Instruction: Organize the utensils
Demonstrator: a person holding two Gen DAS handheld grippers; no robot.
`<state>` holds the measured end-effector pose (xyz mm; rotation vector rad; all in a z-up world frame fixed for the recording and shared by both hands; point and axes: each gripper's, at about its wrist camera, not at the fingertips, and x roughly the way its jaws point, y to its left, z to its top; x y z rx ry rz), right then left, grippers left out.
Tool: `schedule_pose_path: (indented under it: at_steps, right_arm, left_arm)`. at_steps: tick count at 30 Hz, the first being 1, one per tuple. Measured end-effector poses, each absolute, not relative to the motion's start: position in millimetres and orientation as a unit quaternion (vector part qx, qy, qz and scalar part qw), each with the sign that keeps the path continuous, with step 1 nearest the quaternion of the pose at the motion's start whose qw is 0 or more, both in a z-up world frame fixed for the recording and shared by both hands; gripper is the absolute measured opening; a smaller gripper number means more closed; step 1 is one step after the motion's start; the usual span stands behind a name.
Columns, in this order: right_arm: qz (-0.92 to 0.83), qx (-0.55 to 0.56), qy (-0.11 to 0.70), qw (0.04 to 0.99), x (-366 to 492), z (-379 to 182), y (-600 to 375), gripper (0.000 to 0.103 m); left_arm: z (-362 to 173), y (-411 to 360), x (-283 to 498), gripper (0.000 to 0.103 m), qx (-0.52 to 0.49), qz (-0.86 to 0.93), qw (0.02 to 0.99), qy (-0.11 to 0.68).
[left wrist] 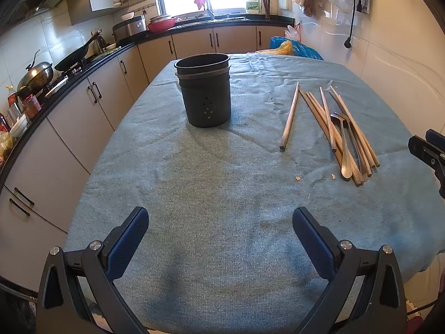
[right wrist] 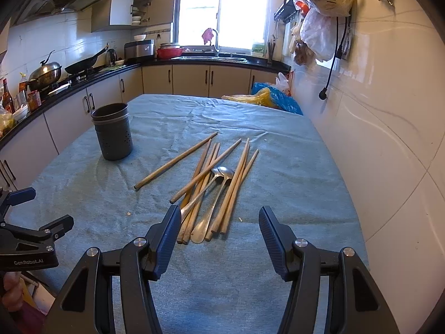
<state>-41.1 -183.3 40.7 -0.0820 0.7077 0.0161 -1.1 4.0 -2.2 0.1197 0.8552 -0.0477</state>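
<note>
A dark grey utensil holder [left wrist: 205,91] stands upright and empty on the blue-green cloth; it also shows in the right wrist view [right wrist: 113,130] at the left. Several wooden chopsticks [right wrist: 211,183] and two metal spoons [right wrist: 219,178] lie in a loose pile in front of my right gripper [right wrist: 218,224], which is open and empty just short of their near ends. One chopstick [right wrist: 175,161] lies apart to the left. In the left wrist view the pile [left wrist: 342,139] is at the right. My left gripper [left wrist: 219,224] is open and empty over bare cloth, well short of the holder.
The cloth-covered table [left wrist: 222,181] meets a tiled wall [right wrist: 375,139] on the right. Blue and yellow plastic bags [right wrist: 267,98] sit at its far end. Kitchen cabinets and a counter with pans [left wrist: 41,75] run along the left. The right gripper's tip [left wrist: 428,150] shows at the right edge.
</note>
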Motion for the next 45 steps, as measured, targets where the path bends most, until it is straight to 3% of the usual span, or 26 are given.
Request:
schedule_pose_path:
  at_steps: [31, 36, 40, 45]
  right_arm:
    - [0.021, -0.047, 0.382, 0.923, -8, 35, -178, 0.062]
    - [0.016, -0.050, 0.395, 0.917, 14, 38, -187, 0.052]
    - [0.010, -0.066, 0.404, 0.913, 28, 35, -190, 0.052]
    - [0.011, -0.089, 0.427, 0.900, 52, 20, -183, 0.037]
  left_arm:
    - [-8, -6, 12, 0.103, 0.070, -0.025, 0.902, 0.425]
    - [-6, -4, 25, 0.103, 0.054, -0.034, 0.907, 0.417]
    - [-9, -5, 33, 0.103, 0.041, -0.048, 0.901, 0.429]
    - [-10, -9, 36, 0.103, 0.053, -0.050, 0.899, 0.432]
